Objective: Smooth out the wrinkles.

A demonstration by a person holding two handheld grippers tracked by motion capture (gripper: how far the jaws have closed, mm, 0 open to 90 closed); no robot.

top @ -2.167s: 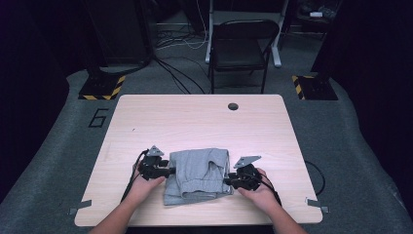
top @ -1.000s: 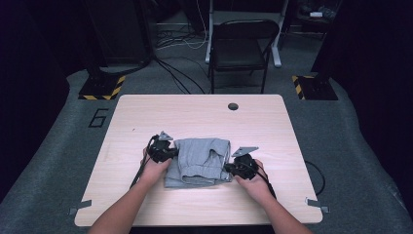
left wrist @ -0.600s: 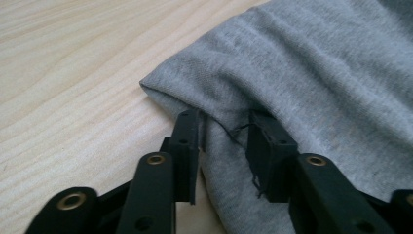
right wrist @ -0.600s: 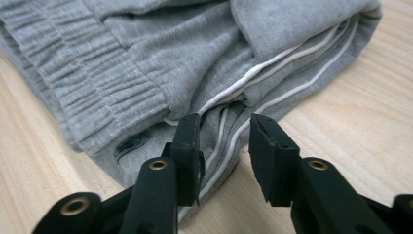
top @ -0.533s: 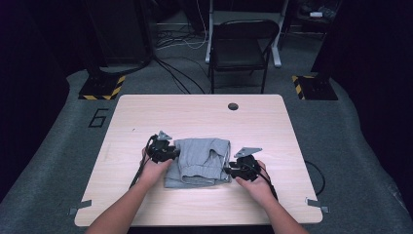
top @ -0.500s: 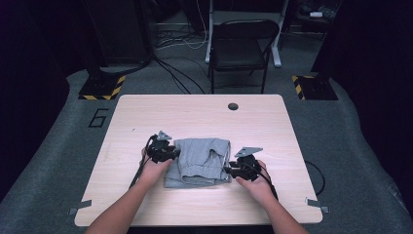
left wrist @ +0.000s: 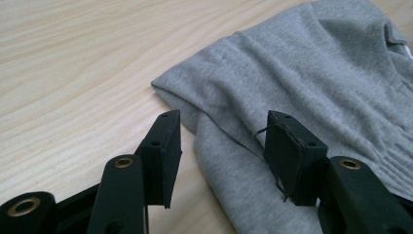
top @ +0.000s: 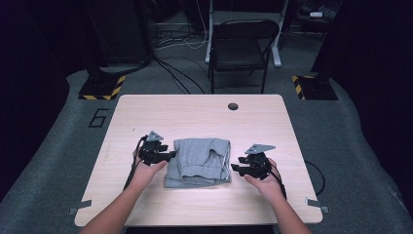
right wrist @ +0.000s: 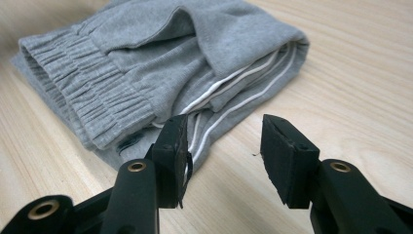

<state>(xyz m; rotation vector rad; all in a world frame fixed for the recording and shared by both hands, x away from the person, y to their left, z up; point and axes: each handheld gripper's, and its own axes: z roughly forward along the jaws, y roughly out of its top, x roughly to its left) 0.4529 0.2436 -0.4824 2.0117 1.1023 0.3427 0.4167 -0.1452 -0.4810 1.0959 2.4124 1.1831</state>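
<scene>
1. The left gripper [top: 168, 157] stands with its jaws spread wide and nothing between them; in the left gripper view [left wrist: 221, 146] they straddle the folded edge of the grey garment [left wrist: 311, 83] without pinching it.
2. The right gripper [top: 234, 169] is likewise released, jaws parted over bare wood; in the right gripper view [right wrist: 224, 141] its left jaw sits just beside the garment's white-striped edge [right wrist: 204, 63].
3. Each gripper is held in a hand, left hand [top: 146, 168] at 9 o'clock of the garment, right hand [top: 263, 178] at 3 o'clock.
4. The folded grey garment [top: 198, 161] lies flat between the two grippers, at the near middle of the wooden table [top: 195, 112].
5. A round hole [top: 233, 106] sits at the table's 12 o'clock edge, and a black folding chair [top: 241, 48] stands beyond it.
</scene>
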